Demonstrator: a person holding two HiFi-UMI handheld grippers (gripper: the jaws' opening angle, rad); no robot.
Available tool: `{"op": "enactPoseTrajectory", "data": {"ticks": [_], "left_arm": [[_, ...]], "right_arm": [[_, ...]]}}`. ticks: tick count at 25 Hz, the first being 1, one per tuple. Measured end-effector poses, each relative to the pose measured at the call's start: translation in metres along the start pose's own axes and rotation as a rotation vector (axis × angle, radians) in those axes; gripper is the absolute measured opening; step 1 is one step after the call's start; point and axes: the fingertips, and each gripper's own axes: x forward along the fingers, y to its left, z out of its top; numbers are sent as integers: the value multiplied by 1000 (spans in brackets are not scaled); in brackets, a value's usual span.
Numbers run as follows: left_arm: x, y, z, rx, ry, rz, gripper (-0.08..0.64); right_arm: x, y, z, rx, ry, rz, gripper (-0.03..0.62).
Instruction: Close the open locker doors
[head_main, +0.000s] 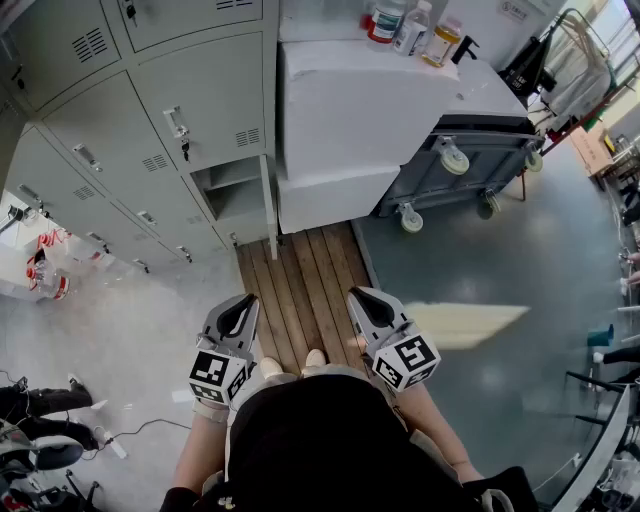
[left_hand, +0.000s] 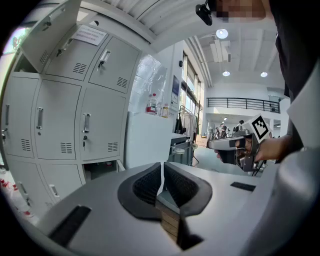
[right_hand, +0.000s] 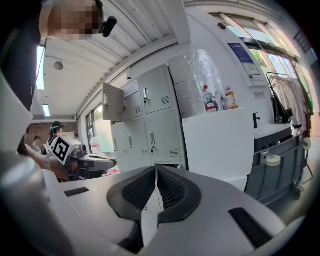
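Note:
A bank of grey lockers (head_main: 120, 120) fills the upper left of the head view. One bottom compartment (head_main: 228, 195) stands open, its door (head_main: 268, 215) swung out edge-on towards me. Higher up, another locker door (left_hand: 50, 27) hangs open; the right gripper view shows this door (right_hand: 113, 102) too. Both grippers are held low in front of my body, well short of the lockers. My left gripper (head_main: 240, 305) is shut and empty, its pads meeting (left_hand: 162, 167). Beside it, my right gripper (head_main: 362, 300) is also shut on nothing (right_hand: 156, 170).
A white cabinet (head_main: 350, 110) with bottles (head_main: 410, 25) on top stands right of the lockers. A grey wheeled cart (head_main: 470, 150) sits behind it. I stand on wooden planks (head_main: 300, 290). Bags and cables (head_main: 50, 270) lie on the floor at left.

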Motion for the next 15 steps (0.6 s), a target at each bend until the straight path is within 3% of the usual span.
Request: {"op": "enactPoseTrajectory", "data": {"ticks": [3,7,11,15], "left_arm": [[0,-17,-4,-6,7,-1,21],[0,-26,-4,-10,16,29,21],[1,-32,-8,-28,33,57,21],[0,-34,-11,-39,45,104,21]], "right_arm": [[-10,5,-14,24,38,17,40],[-14,0,-16,137,29,44,40],[-16,-6,-19,110,37,64,40],[-13,-19,-32,161,61,83,40]]}}
